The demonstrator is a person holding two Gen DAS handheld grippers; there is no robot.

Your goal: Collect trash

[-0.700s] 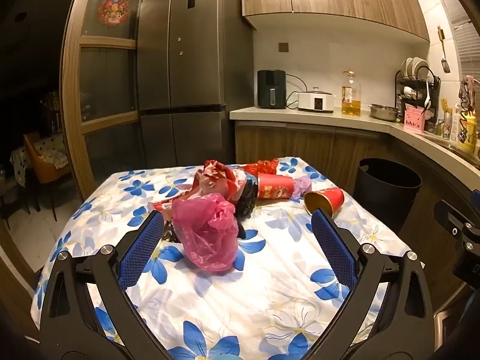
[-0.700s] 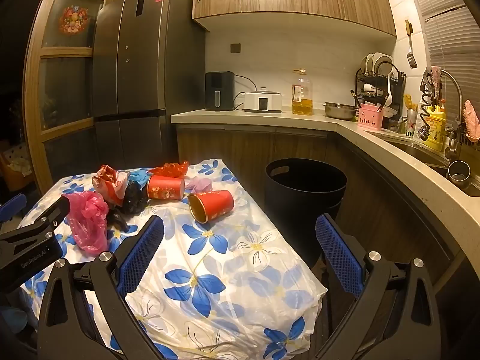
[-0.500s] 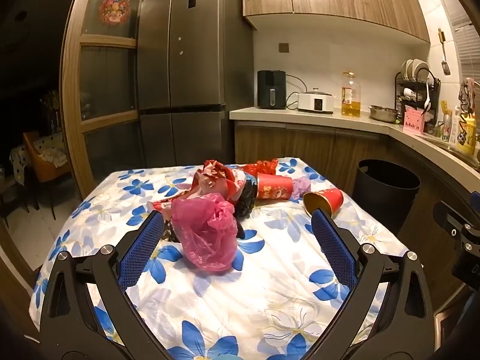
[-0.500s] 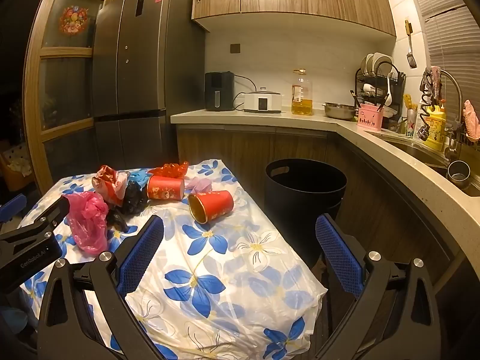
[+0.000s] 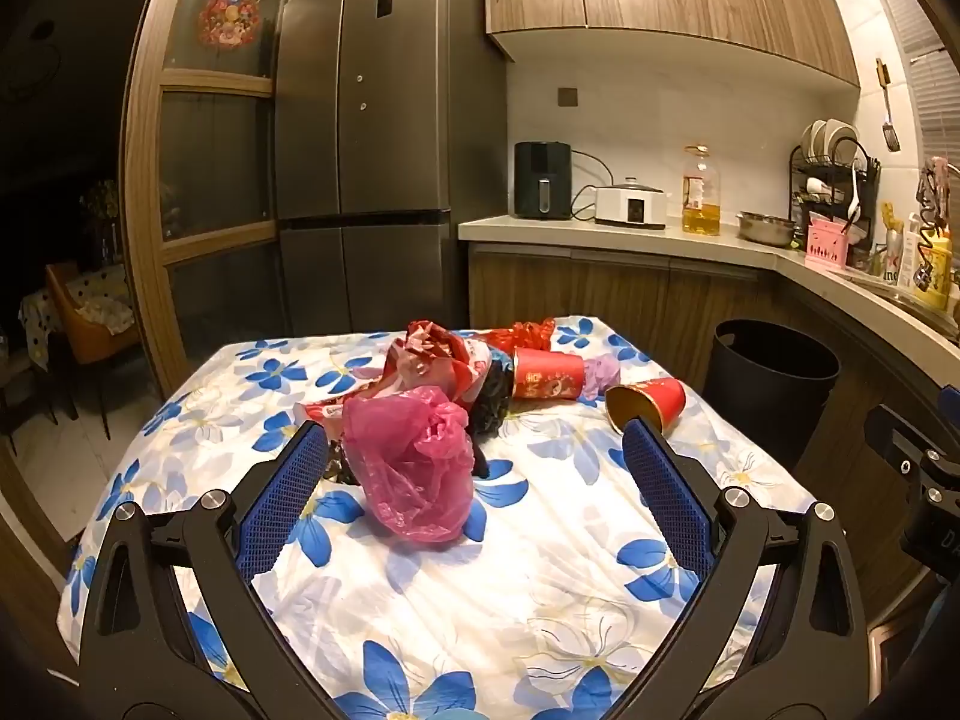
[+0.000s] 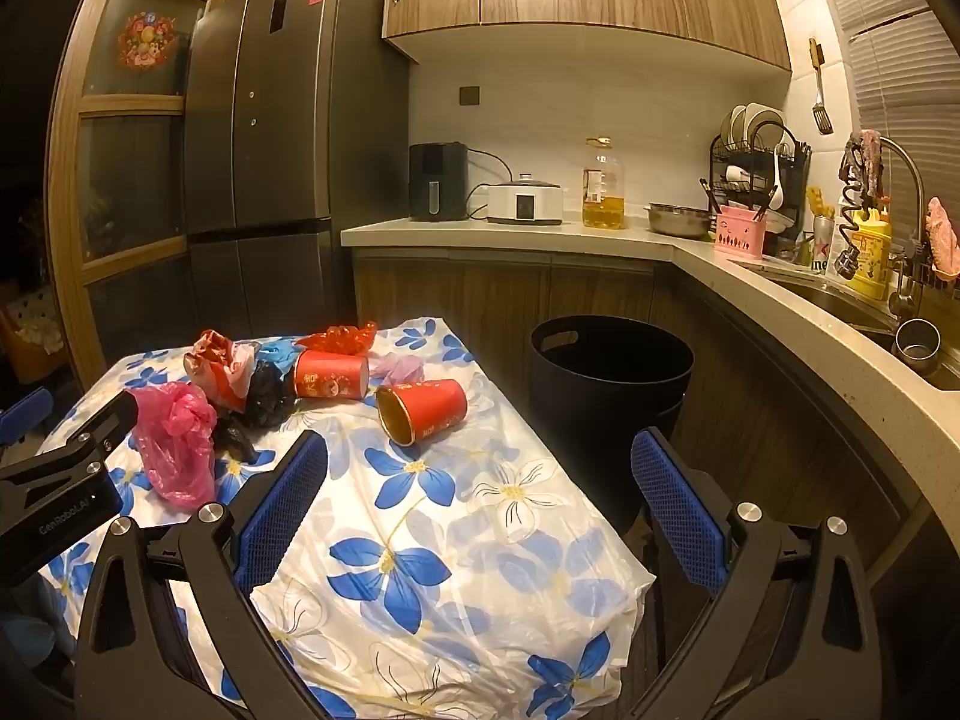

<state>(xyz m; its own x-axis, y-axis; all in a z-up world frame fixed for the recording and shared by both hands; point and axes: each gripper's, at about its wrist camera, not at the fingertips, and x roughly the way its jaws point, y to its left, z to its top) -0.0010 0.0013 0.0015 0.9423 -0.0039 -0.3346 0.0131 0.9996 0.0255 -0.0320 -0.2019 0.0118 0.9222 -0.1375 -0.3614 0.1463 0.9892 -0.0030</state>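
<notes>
A heap of trash lies on the flowered tablecloth [image 5: 540, 570]: a crumpled pink plastic bag [image 5: 414, 462], red and black wrappers [image 5: 444, 360], and two red paper cups on their sides [image 5: 549, 375] [image 5: 645, 405]. My left gripper [image 5: 474, 480] hovers open over the near part of the table, the pink bag ahead between its blue pads without touching them. In the right wrist view the nearer cup [image 6: 423, 411] and the pink bag [image 6: 174, 444] lie ahead. My right gripper [image 6: 480, 480] is open and empty over the table's right edge. A black bin [image 6: 612, 372] stands on the floor right of the table.
A tall grey fridge [image 5: 366, 150] and a wooden glass door stand behind the table. The counter [image 6: 540, 234] carries an air fryer, a cooker, an oil bottle, a bowl and a dish rack. The sink [image 6: 840, 300] is at the right. The left gripper's body [image 6: 60, 492] shows at the right view's left edge.
</notes>
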